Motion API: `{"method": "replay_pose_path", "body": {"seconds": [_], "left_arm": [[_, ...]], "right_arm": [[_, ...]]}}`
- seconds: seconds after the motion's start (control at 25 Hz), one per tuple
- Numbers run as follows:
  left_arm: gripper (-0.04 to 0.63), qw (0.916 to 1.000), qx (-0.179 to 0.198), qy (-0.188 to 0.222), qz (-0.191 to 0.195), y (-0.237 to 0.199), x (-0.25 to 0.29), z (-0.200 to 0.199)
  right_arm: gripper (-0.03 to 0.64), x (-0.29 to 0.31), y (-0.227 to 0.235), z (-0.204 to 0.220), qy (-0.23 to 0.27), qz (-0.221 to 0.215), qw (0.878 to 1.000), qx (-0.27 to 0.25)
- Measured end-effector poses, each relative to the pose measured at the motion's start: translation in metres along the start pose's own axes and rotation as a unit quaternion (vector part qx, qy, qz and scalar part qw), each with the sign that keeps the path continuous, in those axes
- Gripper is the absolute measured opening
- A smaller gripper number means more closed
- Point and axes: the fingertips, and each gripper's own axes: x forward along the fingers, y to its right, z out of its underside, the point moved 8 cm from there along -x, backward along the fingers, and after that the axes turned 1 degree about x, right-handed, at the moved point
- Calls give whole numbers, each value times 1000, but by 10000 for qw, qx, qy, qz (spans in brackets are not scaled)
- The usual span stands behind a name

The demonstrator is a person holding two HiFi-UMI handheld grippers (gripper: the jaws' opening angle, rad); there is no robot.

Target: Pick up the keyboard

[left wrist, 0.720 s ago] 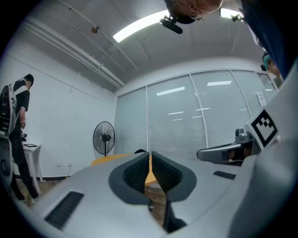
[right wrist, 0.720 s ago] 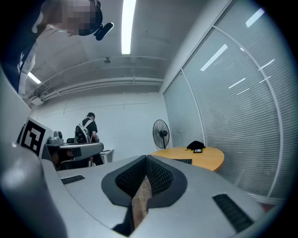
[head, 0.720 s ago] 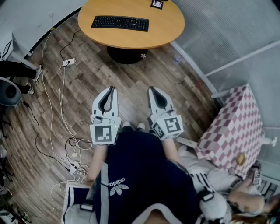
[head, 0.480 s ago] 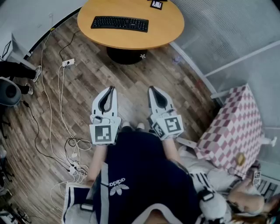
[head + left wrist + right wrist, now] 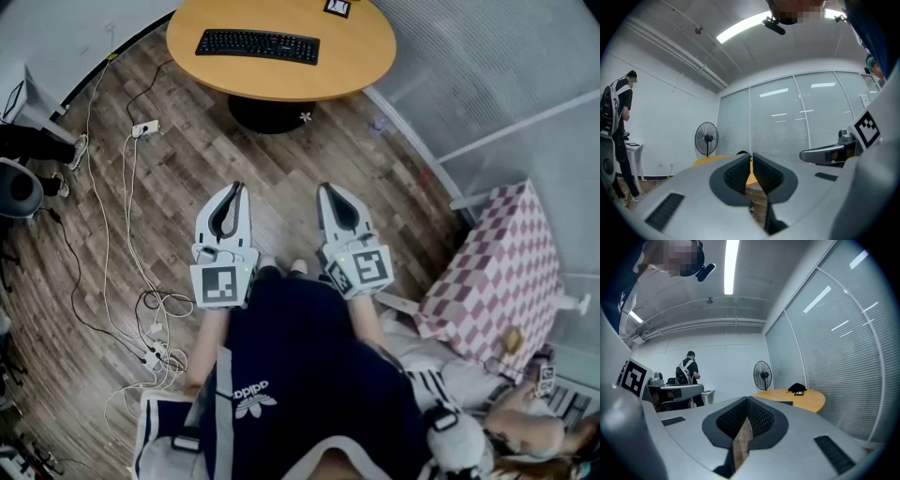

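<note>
A black keyboard [image 5: 258,45] lies on a round wooden table [image 5: 281,80] at the top of the head view, and its edge [image 5: 785,403] shows on the table in the right gripper view. My left gripper [image 5: 238,189] and right gripper [image 5: 324,192] are held level side by side over the wood floor, well short of the table. Both have their jaws together with nothing between them. In the left gripper view the left gripper [image 5: 750,156] points toward the table's edge [image 5: 708,160].
White cables and a power strip [image 5: 143,130] run over the floor at the left. A standing fan [image 5: 707,138] is by the glass wall. A checked box [image 5: 502,272] sits at the right. A person [image 5: 689,372] stands at a desk far left. A small black item [image 5: 797,389] lies on the table.
The view has shifted slightly; the table and keyboard sit a little higher in the picture. The grippers keep the same pose, both shut.
</note>
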Motion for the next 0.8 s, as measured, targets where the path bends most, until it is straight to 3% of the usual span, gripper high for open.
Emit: {"method": "replay_pose_path", "body": {"seconds": [0.52,0.8], "left_arm": [[20,9999,-90,51,38,-19,-14,1],[20,9998,11,-216,53,-31,-13,7]], "right_arm": [[6,-4,-19,0,221,96,9997,36],[6,1,-16,1,89,115,9999,17]]}}
